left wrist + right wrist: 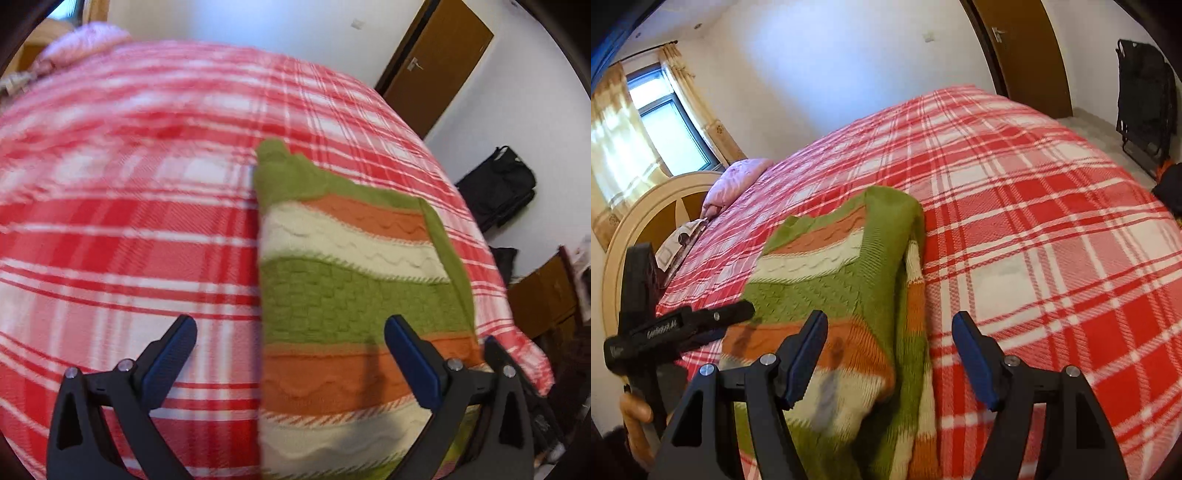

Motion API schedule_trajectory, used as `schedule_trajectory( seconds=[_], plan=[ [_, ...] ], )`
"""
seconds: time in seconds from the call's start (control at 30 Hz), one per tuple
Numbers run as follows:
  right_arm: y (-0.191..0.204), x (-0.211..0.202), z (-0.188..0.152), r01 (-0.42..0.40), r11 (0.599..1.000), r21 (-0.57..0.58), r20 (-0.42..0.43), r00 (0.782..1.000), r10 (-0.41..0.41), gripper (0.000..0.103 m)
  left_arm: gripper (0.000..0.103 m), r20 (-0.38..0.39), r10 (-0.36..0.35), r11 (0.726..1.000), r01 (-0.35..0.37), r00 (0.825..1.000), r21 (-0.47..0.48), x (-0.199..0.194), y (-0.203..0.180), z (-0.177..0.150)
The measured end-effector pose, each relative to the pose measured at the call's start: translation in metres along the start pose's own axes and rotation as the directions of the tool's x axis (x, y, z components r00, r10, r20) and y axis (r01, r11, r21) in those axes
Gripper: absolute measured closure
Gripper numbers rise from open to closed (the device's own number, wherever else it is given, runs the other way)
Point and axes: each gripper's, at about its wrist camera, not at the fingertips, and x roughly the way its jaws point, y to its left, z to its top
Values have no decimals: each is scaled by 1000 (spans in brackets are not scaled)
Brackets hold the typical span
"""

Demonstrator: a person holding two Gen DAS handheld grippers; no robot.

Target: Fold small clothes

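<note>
Sweater (827,295) lies on the bed (1034,221), near its front edge, already doubled lengthwise (sleeve flap on top).

Risks: knit is thick and springy, so the top layer could slide off if only one layer gets pinched; a shallow bite near the hem would skew the next fold.

Pose: left gripper (290,358) pitched down over the sweater's left edge, jaws apart, nothing between the pads. Right gripper (890,354) also angled down, straddling the right edge, jaws apart, empty. Neither seems to touch the cloth, tho blur makes it hard to tell.
</note>
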Motion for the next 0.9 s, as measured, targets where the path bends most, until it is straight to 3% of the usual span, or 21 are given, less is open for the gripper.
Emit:
schedule_trajectory(
  seconds=[0.13, 0.33, 0.43, 0.5, 0.6, 0.77, 0.9],
  plan=[
    [-5, 21, -2, -18, 1000, 1, -39, 999, 18, 33, 0, -28, -33, 999, 32, 999, -43, 18, 2, -8],
    [-14, 37, 5, -97, 995, 25, -50, 994, 99, 32, 0, -5, -9, 997, 9, 1000, 73, 21, -19, -15],
    [-6, 43, 6, -116, 993, -14, -78, 990, 114, 30, 0, 4, -11, 998, 11, 1000, 68, 26, -23, -14],
    [4, 45, 5, -184, 981, -52, -128, 976, 176, 31, 0, 7, -10, 998, 9, 1000, 63, 27, -24, -14],
    [14, 48, 4, -178, 977, -119, -148, 976, 159, 31, 0, 3, -24, 998, 24, 1000, 52, 25, -17, -12],
    [3, 54, 6, -210, 976, -51, -128, 971, 202, 31, 4, 10, -52, 997, 51, 999, 49, 26, -15, -10],
    [17, 54, 5, -155, 980, -124, -138, 981, 137, 45, 7, 18, -35, 997, 34, 999, 71, 27, -19, -12]
  ],
)
